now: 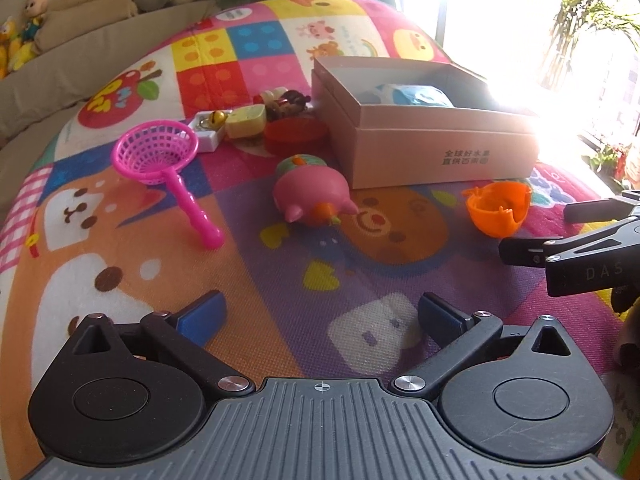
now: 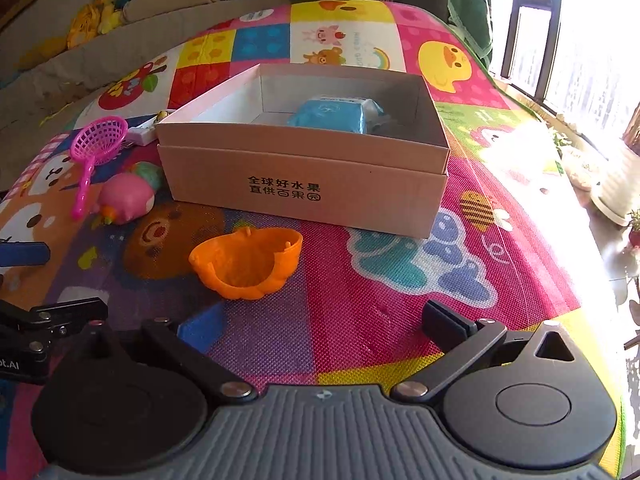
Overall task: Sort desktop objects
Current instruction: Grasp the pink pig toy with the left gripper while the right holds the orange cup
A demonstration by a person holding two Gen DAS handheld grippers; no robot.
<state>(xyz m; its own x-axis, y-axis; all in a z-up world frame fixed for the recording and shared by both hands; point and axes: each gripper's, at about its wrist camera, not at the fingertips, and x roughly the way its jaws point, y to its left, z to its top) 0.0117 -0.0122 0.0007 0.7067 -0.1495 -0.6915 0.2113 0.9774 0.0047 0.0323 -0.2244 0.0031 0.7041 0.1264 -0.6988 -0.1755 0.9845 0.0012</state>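
A bright patchwork play mat point(image 2: 400, 288) covered the surface, with a sofa and plush toys behind it and window glare on the right side. The open cardboard box point(image 2: 304, 196) sat mid-mat and already held a blue packet point(image 2: 336, 116); it looked like the sorting target.

Loose items lay around it:
- An orange pumpkin-shaped cup point(image 2: 248, 264) sat on its side just in front of the box.
- A pink round toy point(image 1: 312, 192) lay tipped over near the box's left corner.
- A pink net scoop point(image 1: 160, 152) sat further left.
- A cluster of small bits sat at the box's far left side: a red lid point(image 1: 296, 136), a pale yellow case point(image 1: 246, 120) and a white tray with a bell point(image 1: 208, 128).

The left gripper point(image 1: 320, 316) had its jaws spread wide with nothing between them, aimed down at bare mat short of the pink toy. The right gripper point(image 2: 320, 324) was also spread and empty, with the orange cup just ahead of it.

The next pick was probably the pink toy for the left gripper or the orange cup for the right. To do that well:
- Centre the jaws over the body.
- Straddle the toy's widest part, since it looked rounded and could roll.
- Take the cup across its rim wall.
- Lift clear of the box edge before letting go.
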